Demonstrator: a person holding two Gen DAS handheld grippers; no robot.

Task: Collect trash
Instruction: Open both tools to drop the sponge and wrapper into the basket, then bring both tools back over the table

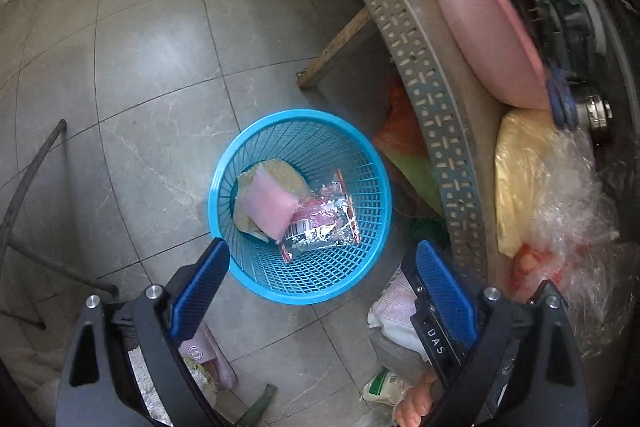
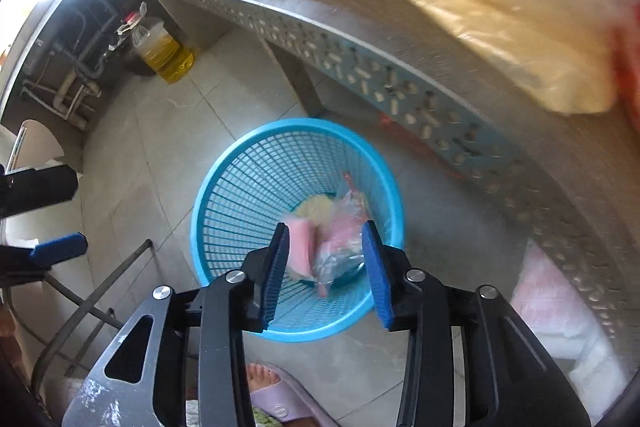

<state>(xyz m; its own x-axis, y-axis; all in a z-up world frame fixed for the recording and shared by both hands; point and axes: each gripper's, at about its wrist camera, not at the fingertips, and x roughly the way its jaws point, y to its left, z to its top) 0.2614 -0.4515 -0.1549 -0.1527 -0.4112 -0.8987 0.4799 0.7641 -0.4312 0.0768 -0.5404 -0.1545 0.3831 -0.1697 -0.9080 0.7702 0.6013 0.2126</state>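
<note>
Blue basket (image 1: 300, 207) holds a light, crinkly wrapper (image 1: 320, 223); pinch its edge. Both grippers' jaws hang open above it, empty.

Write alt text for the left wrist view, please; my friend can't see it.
A blue mesh basket stands on a grey tiled floor, holding a pink sponge and a crumpled foil wrapper. The left gripper hangs open above it, beside a cluttered table.
</note>
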